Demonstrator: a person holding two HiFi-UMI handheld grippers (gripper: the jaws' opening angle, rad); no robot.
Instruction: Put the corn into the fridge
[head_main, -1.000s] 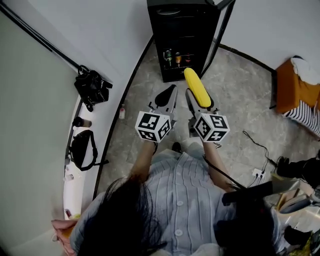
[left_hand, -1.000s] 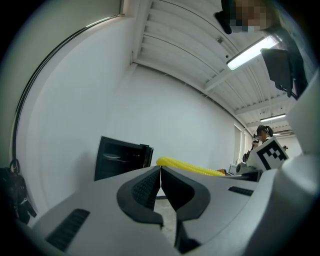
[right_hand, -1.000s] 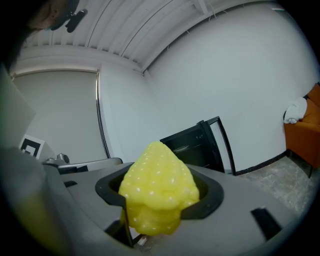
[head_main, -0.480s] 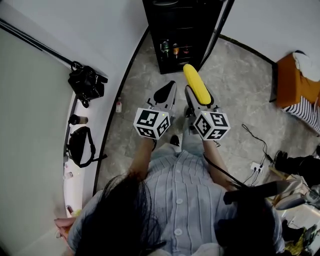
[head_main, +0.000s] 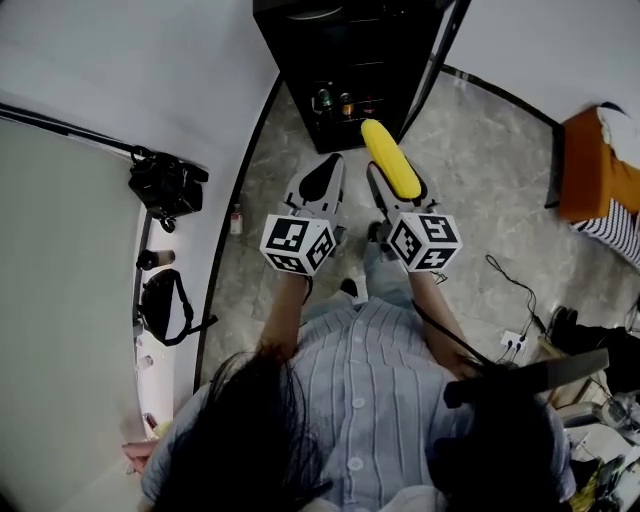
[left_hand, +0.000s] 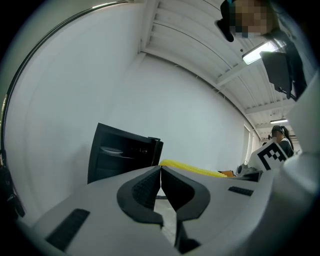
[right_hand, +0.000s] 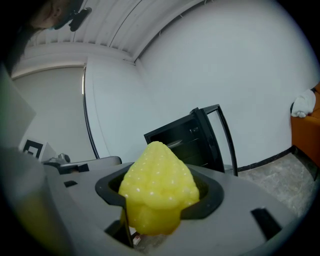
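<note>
A yellow corn cob (head_main: 389, 171) is clamped in my right gripper (head_main: 392, 190) and sticks out forward; in the right gripper view its tip (right_hand: 157, 181) fills the space between the jaws. My left gripper (head_main: 322, 188) is shut with nothing in it, its pads (left_hand: 150, 189) pressed together. The black fridge (head_main: 345, 60) stands ahead on the floor with its door (head_main: 441, 55) swung open to the right. Bottles (head_main: 342, 103) show on its lower shelf. Both grippers hover over the floor a short way in front of the fridge. The corn (left_hand: 192, 169) also appears in the left gripper view.
A white curved wall (head_main: 180, 90) runs along the left, with black bags (head_main: 165, 186) at its foot. An orange seat (head_main: 590, 165) stands at the right. Cables and a power strip (head_main: 515, 345) lie on the marbled floor at the lower right.
The view has closed in on the fridge, which now sits larger and nearer the top. Both grippers keep their pose, the corn still held.
</note>
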